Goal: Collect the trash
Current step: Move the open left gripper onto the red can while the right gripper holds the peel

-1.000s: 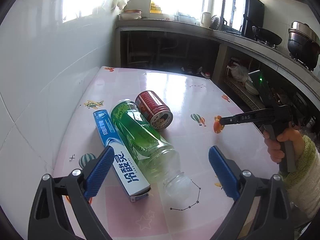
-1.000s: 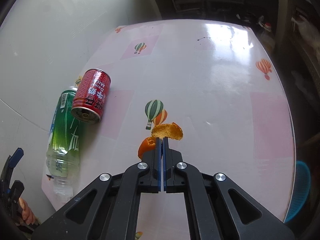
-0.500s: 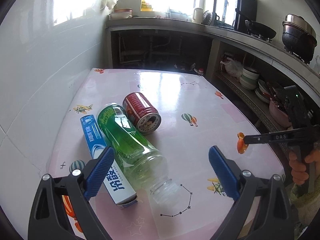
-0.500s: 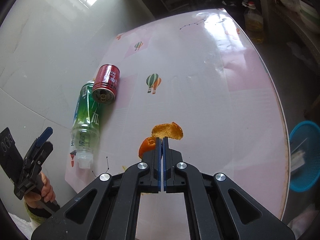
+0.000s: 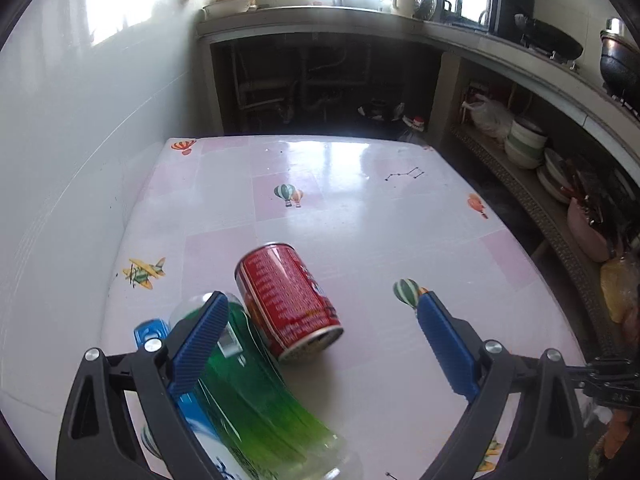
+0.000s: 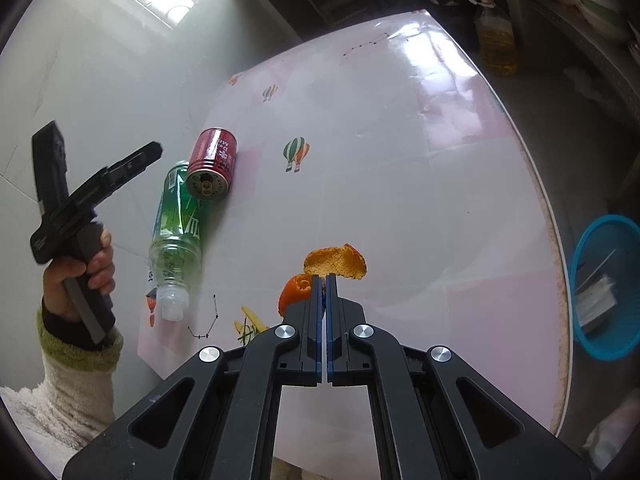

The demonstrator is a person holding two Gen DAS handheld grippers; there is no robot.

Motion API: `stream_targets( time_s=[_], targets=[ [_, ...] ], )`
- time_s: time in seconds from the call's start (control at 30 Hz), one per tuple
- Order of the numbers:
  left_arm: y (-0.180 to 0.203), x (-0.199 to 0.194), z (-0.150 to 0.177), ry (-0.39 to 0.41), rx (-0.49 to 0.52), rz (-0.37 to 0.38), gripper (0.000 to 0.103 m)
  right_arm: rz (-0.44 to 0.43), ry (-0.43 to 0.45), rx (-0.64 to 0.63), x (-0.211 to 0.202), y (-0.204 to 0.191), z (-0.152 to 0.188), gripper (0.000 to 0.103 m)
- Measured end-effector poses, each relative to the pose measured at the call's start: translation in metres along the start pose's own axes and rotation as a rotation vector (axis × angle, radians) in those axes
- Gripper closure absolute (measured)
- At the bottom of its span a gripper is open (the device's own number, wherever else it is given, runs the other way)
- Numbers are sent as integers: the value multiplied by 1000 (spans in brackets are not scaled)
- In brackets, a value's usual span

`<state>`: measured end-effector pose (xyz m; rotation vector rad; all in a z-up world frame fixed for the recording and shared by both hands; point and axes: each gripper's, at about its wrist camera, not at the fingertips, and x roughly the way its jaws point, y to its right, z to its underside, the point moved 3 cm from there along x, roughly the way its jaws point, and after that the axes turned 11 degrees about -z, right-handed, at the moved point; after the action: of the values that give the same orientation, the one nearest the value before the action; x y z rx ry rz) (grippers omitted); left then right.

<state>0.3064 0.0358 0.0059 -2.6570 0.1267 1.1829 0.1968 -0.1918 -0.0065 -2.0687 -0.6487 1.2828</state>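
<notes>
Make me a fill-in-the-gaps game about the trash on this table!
1. The right claw is shut on a piece of orange ____.
2. The red can lies on its ____, touching the green bottle.
3. The left claw has its jaws ____ with nothing between the pads.
4. The basket on the floor beside the table is ____ in colour.

Missing words: peel; side; open; blue

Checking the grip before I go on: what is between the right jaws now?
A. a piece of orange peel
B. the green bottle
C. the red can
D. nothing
A: in the right wrist view the right gripper is shut on the orange peel, while the red can and green bottle lie on the table.
</notes>
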Motion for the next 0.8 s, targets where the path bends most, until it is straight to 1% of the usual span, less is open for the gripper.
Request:
stream_targets(
  time_s=[0.1, 0.17, 0.3, 0.43, 0.47, 0.57, 0.7, 0.8],
  targets=[
    [-5, 32, -15, -64, 24, -20, 10, -11, 6, 1, -3, 1, -1, 103],
    [-11, 55, -23, -125, 28, -50, 11, -15, 9, 0, -4, 2, -1, 103],
    [-18, 94, -28, -238, 37, -79, 16, -25, 17, 5, -7, 3, -1, 103],
    [-11, 111, -24, -308, 49, -44, 22, -25, 28, 5, -10, 4, -1, 103],
    [-9, 109, -23, -306, 50, -44, 22, -23, 31, 6, -11, 5, -1, 103],
    [3, 100, -22, -287, 51, -5, 22, -25, 38, 14, -15, 7, -2, 103],
    [24, 80, -16, -270, 52, 71, 22, -23, 39, 19, -14, 7, -1, 103],
    [41, 61, -5, -257, 52, 136, 22, -21, 43, 22, -14, 6, -1, 103]
  ],
)
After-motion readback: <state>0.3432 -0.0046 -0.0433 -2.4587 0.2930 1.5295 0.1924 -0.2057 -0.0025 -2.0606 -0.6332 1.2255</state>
